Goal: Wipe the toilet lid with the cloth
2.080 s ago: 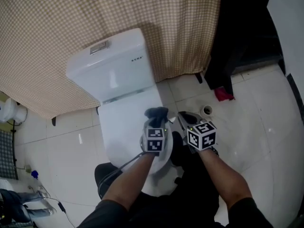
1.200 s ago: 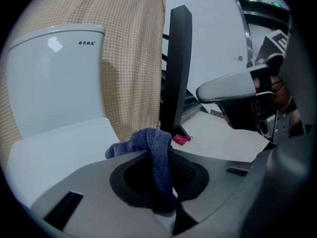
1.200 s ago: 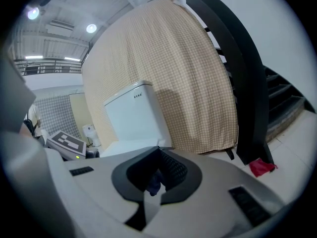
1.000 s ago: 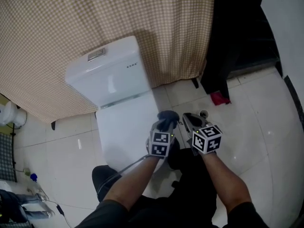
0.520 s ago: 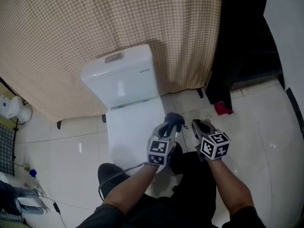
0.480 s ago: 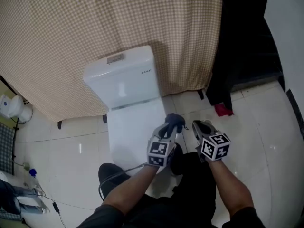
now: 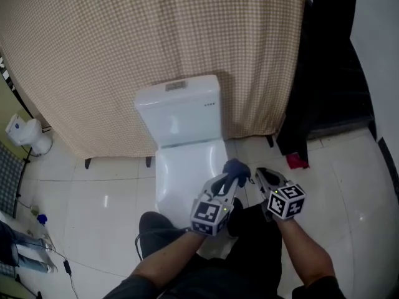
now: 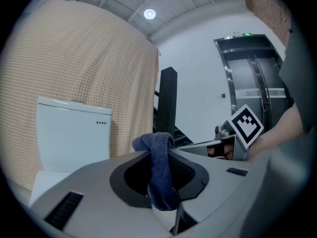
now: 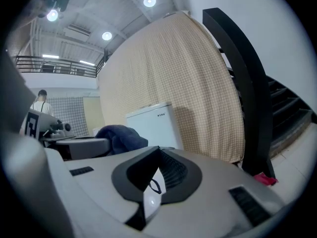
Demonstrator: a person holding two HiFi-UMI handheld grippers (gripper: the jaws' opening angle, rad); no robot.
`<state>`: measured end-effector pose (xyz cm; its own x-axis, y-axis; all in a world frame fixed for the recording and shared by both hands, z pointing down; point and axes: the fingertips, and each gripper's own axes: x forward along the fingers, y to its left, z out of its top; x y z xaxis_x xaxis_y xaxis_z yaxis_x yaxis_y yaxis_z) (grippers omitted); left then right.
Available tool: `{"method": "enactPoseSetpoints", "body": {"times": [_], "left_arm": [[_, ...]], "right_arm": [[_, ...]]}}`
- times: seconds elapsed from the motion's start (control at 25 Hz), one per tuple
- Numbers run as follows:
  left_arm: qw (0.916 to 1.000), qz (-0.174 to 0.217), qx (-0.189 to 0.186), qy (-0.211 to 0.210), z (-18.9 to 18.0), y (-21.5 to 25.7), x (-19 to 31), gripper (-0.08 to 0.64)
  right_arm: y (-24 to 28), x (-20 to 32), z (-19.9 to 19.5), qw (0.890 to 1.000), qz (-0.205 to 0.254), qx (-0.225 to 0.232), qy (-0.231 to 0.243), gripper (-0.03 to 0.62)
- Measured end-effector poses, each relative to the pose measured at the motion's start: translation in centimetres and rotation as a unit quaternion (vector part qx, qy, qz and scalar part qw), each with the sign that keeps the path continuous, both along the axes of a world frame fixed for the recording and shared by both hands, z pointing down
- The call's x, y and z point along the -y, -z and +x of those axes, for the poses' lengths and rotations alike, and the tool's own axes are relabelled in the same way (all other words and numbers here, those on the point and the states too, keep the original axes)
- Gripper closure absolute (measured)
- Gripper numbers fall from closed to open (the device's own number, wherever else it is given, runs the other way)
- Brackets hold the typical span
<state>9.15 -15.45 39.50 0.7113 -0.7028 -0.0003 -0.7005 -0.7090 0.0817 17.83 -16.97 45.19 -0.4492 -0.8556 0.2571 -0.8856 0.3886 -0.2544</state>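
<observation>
The white toilet stands against the curtain, its tank (image 7: 181, 108) behind the shut lid (image 7: 184, 173). A dark blue cloth (image 7: 236, 167) is bunched at the tip of my left gripper (image 7: 232, 175), which hovers over the lid's right edge. In the left gripper view the cloth (image 8: 161, 170) hangs pinched between the shut jaws, with the tank (image 8: 74, 133) beyond. My right gripper (image 7: 262, 175) is just right of it, beside the toilet, jaws together and holding nothing. The right gripper view shows the cloth (image 9: 120, 135) at its left and the tank (image 9: 151, 122).
A beige checked curtain (image 7: 156, 36) hangs behind the toilet. Black stairs (image 7: 324, 61) rise at the right, with a red object (image 7: 297, 161) on the tiled floor beneath. A white item (image 7: 28, 134) and a small blue bottle (image 7: 41, 219) sit at far left. A person (image 9: 41, 101) stands far off.
The left gripper has carried the cloth from the middle of the lid to its right edge. The head view has swung, so the toilet now sits nearer the centre.
</observation>
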Motion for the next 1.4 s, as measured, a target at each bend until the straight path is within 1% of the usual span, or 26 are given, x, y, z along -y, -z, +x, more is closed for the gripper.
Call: {"method": "enactPoseSetpoints", "body": {"times": [0.16, 0.28, 0.4, 0.52, 0.6, 0.72, 1.0, 1.24, 1.4], "left_arm": [[0.9993, 0.014, -0.032, 0.012, -2.3, 2.4, -1.6, 0.495], [0.9988, 0.02, -0.037, 0.026, -4.5, 3.9, -3.2, 0.495], [0.9973, 0.03, -0.051, 0.044, -7.1, 4.7, -4.9, 0.495], [0.9953, 0.046, -0.056, 0.065, -9.8, 5.6, -6.0, 0.495], [0.994, 0.049, -0.058, 0.078, -11.5, 6.0, -6.6, 0.495], [0.9922, 0.053, -0.058, 0.097, -14.1, 6.5, -7.5, 0.494], [0.988, 0.057, -0.042, 0.137, -19.4, 6.7, -9.1, 0.494], [0.9835, 0.06, -0.029, 0.168, -23.4, 6.4, -10.0, 0.494], [0.9797, 0.064, -0.033, 0.187, -25.9, 6.8, -10.4, 0.494]], "right_arm": [[1.5, -1.2, -1.5, 1.0, 0.007, 0.01, 0.016, 0.588], [2.5, -2.6, -2.7, 0.999, 0.016, 0.015, 0.03, 0.588], [2.9, -4.1, -3.7, 0.999, 0.023, 0.013, 0.046, 0.588], [3.4, -4.7, -5.1, 0.998, 0.027, 0.009, 0.064, 0.588], [3.7, -5.1, -6.1, 0.996, 0.034, 0.006, 0.078, 0.588], [4.8, -5.7, -7.7, 0.995, 0.042, 0.008, 0.092, 0.588], [7.1, -6.3, -10.2, 0.992, 0.061, 0.014, 0.113, 0.589], [7.5, -6.5, -12.0, 0.989, 0.071, 0.004, 0.127, 0.589], [7.7, -6.4, -12.6, 0.989, 0.074, 0.003, 0.132, 0.589]]}}
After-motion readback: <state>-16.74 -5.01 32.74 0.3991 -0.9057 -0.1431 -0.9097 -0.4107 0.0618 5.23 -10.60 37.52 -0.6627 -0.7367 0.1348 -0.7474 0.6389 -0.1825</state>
